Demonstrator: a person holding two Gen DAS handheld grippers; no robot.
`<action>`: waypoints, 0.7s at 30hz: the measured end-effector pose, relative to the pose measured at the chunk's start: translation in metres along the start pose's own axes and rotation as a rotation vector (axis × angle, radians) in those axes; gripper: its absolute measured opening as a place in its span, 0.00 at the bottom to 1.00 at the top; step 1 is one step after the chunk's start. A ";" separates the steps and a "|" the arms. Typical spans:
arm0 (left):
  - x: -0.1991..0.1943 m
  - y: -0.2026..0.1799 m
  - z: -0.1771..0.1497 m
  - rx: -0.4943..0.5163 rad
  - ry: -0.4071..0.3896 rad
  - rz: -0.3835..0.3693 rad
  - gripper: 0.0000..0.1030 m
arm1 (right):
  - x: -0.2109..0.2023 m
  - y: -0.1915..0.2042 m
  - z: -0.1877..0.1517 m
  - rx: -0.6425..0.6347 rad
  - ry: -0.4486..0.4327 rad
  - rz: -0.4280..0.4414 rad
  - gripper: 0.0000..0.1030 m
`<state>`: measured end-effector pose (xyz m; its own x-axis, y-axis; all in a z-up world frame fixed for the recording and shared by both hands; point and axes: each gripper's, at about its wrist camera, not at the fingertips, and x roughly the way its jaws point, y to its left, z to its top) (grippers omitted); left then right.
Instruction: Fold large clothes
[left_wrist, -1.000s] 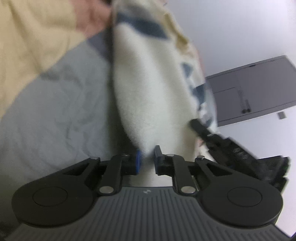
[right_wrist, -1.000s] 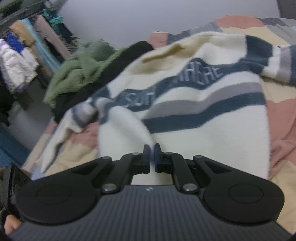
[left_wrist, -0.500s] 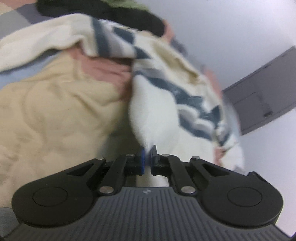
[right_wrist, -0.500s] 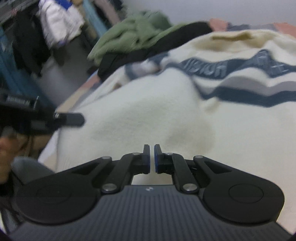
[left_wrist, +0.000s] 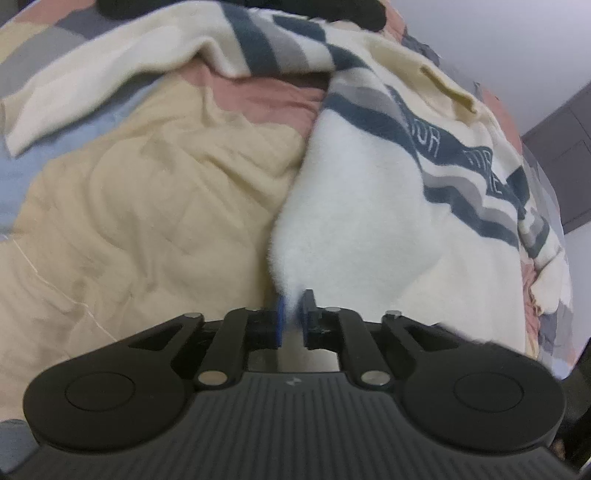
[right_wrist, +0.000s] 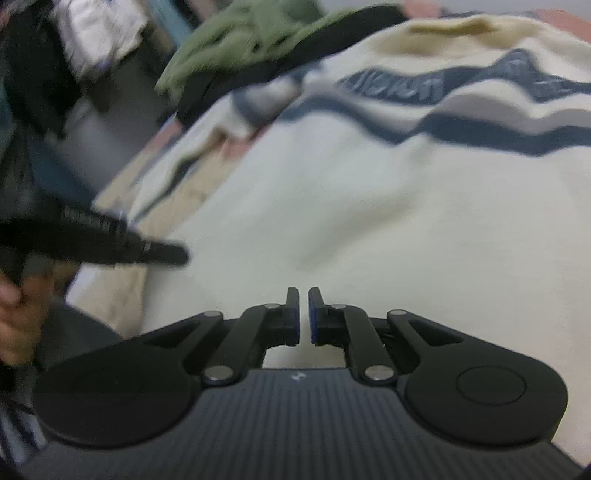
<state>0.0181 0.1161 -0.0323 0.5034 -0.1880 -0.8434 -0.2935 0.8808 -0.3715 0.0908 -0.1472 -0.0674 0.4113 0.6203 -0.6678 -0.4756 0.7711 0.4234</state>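
Observation:
A large cream sweater (left_wrist: 373, 206) with navy and grey chest stripes lies spread on the bed. My left gripper (left_wrist: 293, 301) is shut on its bottom hem corner at the garment's left edge. In the right wrist view the sweater (right_wrist: 369, 206) fills the frame, its striped chest toward the far side. My right gripper (right_wrist: 303, 295) is shut on the hem; the pinched cloth between the pads is mostly hidden. The left gripper (right_wrist: 173, 254) shows there as a blurred black shape at the left, held by a hand.
A patchwork quilt (left_wrist: 140, 206) in cream, pink, blue and grey covers the bed. A pile of green and black clothes (right_wrist: 251, 40) lies at the far end. Hanging garments (right_wrist: 92, 40) are at the far left. A dark cabinet (left_wrist: 565, 155) stands by the wall.
Both grippers have pulled the hem back and down, so the sweater now lies flatter and more spread out on the bed. Both stay shut on the cloth.

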 end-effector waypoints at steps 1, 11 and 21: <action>-0.004 -0.002 -0.001 0.010 -0.009 0.007 0.31 | -0.008 -0.005 0.001 0.026 -0.022 -0.009 0.09; -0.048 -0.049 -0.005 0.111 -0.172 -0.057 0.54 | -0.088 -0.079 -0.009 0.346 -0.237 -0.174 0.56; 0.028 -0.117 0.001 0.139 -0.091 -0.180 0.54 | -0.099 -0.142 -0.023 0.668 -0.263 -0.271 0.61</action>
<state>0.0667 0.0084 -0.0121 0.6105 -0.3133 -0.7274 -0.0807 0.8891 -0.4506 0.0997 -0.3211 -0.0752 0.6578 0.3467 -0.6687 0.2043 0.7723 0.6015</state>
